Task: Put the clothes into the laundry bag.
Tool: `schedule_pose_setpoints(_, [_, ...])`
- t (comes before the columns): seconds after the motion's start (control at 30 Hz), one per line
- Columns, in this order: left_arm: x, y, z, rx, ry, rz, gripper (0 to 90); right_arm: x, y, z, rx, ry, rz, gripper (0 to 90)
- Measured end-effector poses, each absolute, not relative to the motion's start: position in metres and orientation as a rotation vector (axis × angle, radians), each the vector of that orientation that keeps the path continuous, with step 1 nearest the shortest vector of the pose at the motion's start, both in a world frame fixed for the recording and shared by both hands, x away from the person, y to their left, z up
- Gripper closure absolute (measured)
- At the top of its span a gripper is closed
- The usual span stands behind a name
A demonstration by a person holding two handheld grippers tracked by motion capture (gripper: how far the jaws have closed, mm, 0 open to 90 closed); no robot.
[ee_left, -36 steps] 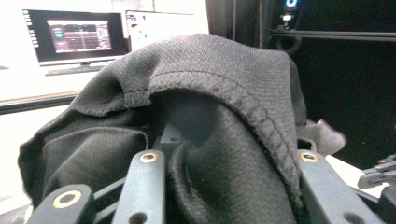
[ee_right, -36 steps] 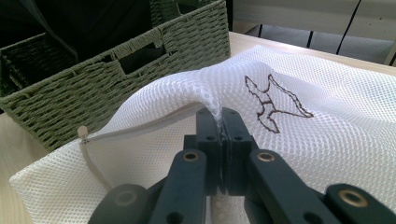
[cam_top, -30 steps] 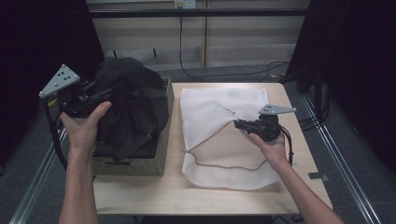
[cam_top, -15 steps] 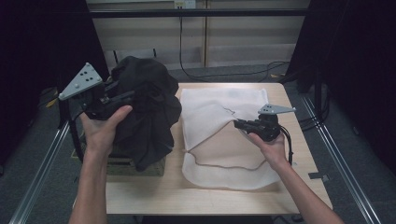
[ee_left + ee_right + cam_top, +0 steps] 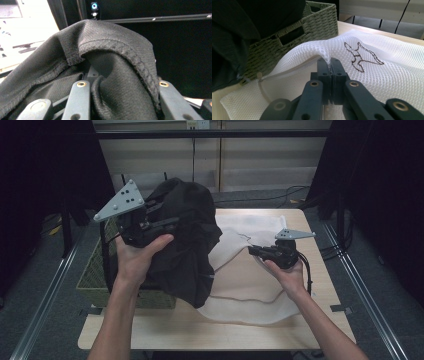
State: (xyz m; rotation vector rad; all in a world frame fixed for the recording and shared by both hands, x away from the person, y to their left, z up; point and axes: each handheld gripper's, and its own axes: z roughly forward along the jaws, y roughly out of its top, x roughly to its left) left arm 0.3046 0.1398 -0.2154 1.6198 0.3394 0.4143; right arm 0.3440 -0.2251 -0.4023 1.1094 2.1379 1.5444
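A black garment (image 5: 187,240) hangs bunched from my left gripper (image 5: 170,222), which is shut on it and held above the table's left side. In the left gripper view a hemmed fold of the garment (image 5: 100,62) fills the gap between the jaws of the left gripper (image 5: 120,97). A white mesh bag (image 5: 250,275) lies flat on the table; the garment's lower part overlaps its left edge. My right gripper (image 5: 252,251) is shut on a raised bit of the bag's edge. The right gripper view shows the right gripper (image 5: 331,61) pinching the mesh bag (image 5: 387,75).
A green woven basket (image 5: 95,275) stands at the table's left end, partly under the garment; it also appears as the basket (image 5: 319,22) beyond the bag. The wooden table (image 5: 150,330) has bare room along its front edge. Metal rails run along both sides.
My left gripper has carried the black garment up and to the right, from over the basket towards the mesh bag. The right gripper has stayed in place, still pinching the bag.
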Motion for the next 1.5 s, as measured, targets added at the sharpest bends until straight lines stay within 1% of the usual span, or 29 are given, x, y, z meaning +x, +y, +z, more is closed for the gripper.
schedule_pose_setpoints(0.1, [0.302, 0.131, -0.207, 1.632, 0.305, 0.412, 64.7, 0.346, -0.223, -0.4, 1.108, 2.136, 1.546, 88.3])
schedule_pose_setpoints(0.2, [0.298, 0.115, -0.198, 1.626, 0.264, 0.376, 64.6, 0.349, -0.22, -0.396, 1.104, 2.12, 1.567, 88.3])
schedule_pose_setpoints(0.27, [0.296, 0.106, -0.202, 1.618, 0.249, 0.341, 64.6, 0.35, -0.219, -0.397, 1.108, 2.125, 1.575, 88.4])
schedule_pose_setpoints(0.33, [0.295, 0.093, -0.211, 1.651, 0.224, 0.318, 64.6, 0.351, -0.218, -0.399, 1.104, 2.131, 1.569, 88.3])
schedule_pose_setpoints(0.37, [0.295, 0.093, -0.211, 1.651, 0.224, 0.318, 64.5, 0.351, -0.218, -0.4, 1.105, 2.129, 1.575, 88.3])
schedule_pose_setpoints(0.43, [0.3, 0.071, -0.237, 1.702, 0.225, 0.268, 64.4, 0.351, -0.218, -0.399, 1.1, 2.13, 1.573, 88.4])
schedule_pose_setpoints(0.53, [0.306, 0.056, -0.262, 1.733, 0.227, 0.235, 64.3, 0.35, -0.22, -0.399, 1.098, 2.13, 1.578, 88.4])
schedule_pose_setpoints(0.57, [0.306, 0.056, -0.262, 1.733, 0.227, 0.235, 64.2, 0.35, -0.221, -0.399, 1.1, 2.131, 1.578, 88.4])
schedule_pose_setpoints(0.6, [0.309, 0.047, -0.283, 1.754, 0.241, 0.204, 64.1, 0.35, -0.221, -0.4, 1.098, 2.136, 1.577, 88.5])
schedule_pose_setpoints(0.67, [0.309, 0.04, -0.298, 1.78, 0.237, 0.194, 64.0, 0.35, -0.222, -0.401, 1.098, 2.142, 1.576, 88.5])
schedule_pose_setpoints(0.7, [0.309, 0.04, -0.298, 1.78, 0.237, 0.194, 63.9, 0.35, -0.222, -0.401, 1.1, 2.146, 1.574, 88.5])
schedule_pose_setpoints(0.73, [0.31, 0.033, -0.315, 1.805, 0.237, 0.179, 63.8, 0.35, -0.221, -0.403, 1.1, 2.157, 1.565, 88.5])
schedule_pose_setpoints(0.87, [0.31, 0.027, -0.338, 1.813, 0.245, 0.142, 63.6, 0.35, -0.218, -0.406, 1.107, 2.175, 1.544, 88.6])
schedule_pose_setpoints(0.97, [0.309, 0.02, -0.355, 1.894, 0.235, 0.156, 63.5, 0.35, -0.218, -0.406, 1.109, 2.173, 1.549, 88.7])
schedule_pose_setpoints(1.1, [0.314, 0.012, -0.38, 1.943, 0.258, 0.123, 63.2, 0.351, -0.219, -0.407, 1.114, 2.18, 1.542, 88.8])
schedule_pose_setpoints(1.27, [0.318, 0.001, -0.41, 2.013, 0.265, 0.113, 62.9, 0.351, -0.22, -0.409, 1.127, 2.185, 1.528, 88.9])
schedule_pose_setpoints(1.33, [0.318, -0.001, -0.415, 2.024, 0.27, 0.107, 62.9, 0.351, -0.221, -0.41, 1.13, 2.187, 1.526, 88.9])
schedule_pose_setpoints(1.4, [0.318, -0.011, -0.435, 2.096, 0.279, 0.104, 62.9, 0.351, -0.222, -0.41, 1.132, 2.185, 1.525, 88.9])
schedule_pose_setpoints(1.5, [0.318, -0.022, -0.454, 2.175, 0.283, 0.106, 62.9, 0.35, -0.221, -0.408, 1.123, 2.186, 1.523, 88.9])
